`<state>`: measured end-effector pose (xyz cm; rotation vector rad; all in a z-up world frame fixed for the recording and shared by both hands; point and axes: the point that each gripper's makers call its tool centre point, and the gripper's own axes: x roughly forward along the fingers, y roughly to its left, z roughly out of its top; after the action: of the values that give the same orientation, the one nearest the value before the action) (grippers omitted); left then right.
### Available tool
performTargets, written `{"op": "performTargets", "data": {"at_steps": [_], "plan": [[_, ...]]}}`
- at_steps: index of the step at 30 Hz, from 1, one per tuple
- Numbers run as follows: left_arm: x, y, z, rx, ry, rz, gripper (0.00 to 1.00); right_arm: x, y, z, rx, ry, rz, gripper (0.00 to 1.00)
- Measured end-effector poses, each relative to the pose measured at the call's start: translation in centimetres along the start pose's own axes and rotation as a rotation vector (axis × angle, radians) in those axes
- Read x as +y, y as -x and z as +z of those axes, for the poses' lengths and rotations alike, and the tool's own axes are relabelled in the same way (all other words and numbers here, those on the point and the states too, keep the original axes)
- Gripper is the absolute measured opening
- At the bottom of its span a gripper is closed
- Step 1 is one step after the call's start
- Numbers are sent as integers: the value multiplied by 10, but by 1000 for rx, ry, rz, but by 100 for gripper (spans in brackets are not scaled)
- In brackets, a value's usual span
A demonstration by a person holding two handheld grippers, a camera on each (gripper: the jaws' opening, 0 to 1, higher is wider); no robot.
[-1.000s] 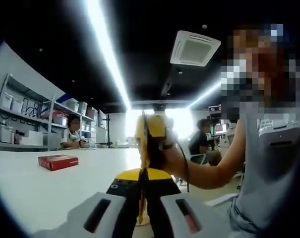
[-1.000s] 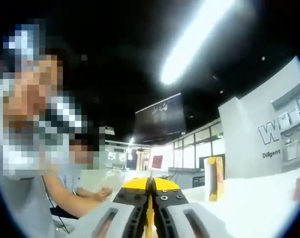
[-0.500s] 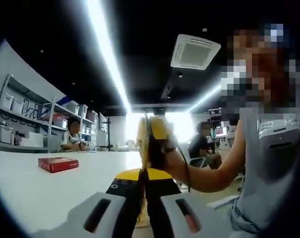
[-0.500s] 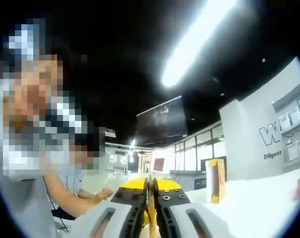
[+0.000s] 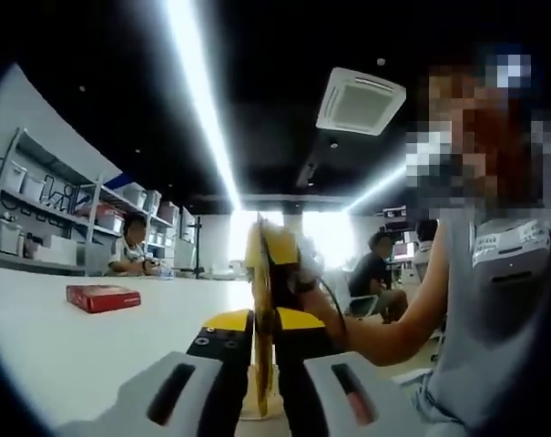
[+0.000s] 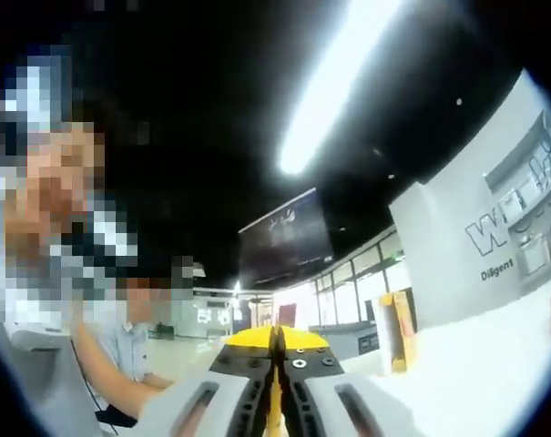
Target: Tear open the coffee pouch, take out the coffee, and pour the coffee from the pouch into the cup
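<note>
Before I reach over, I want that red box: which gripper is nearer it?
Right, probably, narrowly. The red box lies ahead-left of the left gripper; the right gripper, gripping the same pouch, sits ahead too.

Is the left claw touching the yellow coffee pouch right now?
Touching. In the left gripper view the left claw is closed on the thin edge of the yellow coffee pouch, which rises from between its jaws.

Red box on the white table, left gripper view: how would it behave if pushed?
The red box lies flat and low on the white table, so it would likely slide rather than tip or roll. Its crisp edges suggest stiff card, probably light for its size. The tabletop looks smooth and glossy, so it may skid easily; the contents can't be judged.
</note>
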<state>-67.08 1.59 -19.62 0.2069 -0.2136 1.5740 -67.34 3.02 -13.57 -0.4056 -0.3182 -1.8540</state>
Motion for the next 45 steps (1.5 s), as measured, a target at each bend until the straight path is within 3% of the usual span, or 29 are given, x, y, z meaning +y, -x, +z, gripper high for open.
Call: {"op": "performTargets", "data": {"at_steps": [3, 10, 13, 17, 21, 22, 26, 28, 34, 37, 40, 43, 45], "plan": [[1, 0, 0, 4, 14, -1, 14, 6, -1, 5, 3, 80, 2, 1], [-1, -3, -5, 25, -21, -10, 8, 11, -1, 11, 2, 100, 16, 2], [0, -2, -6, 34, -34, -8, 6, 15, 0, 10, -6, 12, 55, 4], [-1, -2, -9, 56, -33, -10, 5, 8, 5, 3, 13, -1, 40, 10], [-2, -3, -10, 59, -41, -10, 5, 4, 9, 0, 13, -6, 24, 9], [-2, -3, -10, 58, -41, -9, 5, 3, 10, 0, 14, 1, 22, 4], [-3, -4, -9, 56, -29, -10, 11, 1, 10, 1, 18, 34, 4, 2], [-2, -3, -2, 21, -21, -9, 14, 0, 11, 4, 3, 47, -7, 1], [-1, -1, -4, 31, -33, -2, 6, 4, 12, 3, -31, 164, 1, 1], [-1, -1, -6, 43, -55, 4, 5, 3, 14, 1, -34, 160, 4, 3], [0, -1, -6, 42, -63, 5, 5, 4, 14, 2, -47, 21, 22, 10], [-1, -1, -6, 42, -65, 3, 5, 6, 11, -5, -32, 20, 26, 14], [-1, -2, -7, 46, -68, 3, 5, 7, 10, -12, -18, 47, 17, 7]]}}
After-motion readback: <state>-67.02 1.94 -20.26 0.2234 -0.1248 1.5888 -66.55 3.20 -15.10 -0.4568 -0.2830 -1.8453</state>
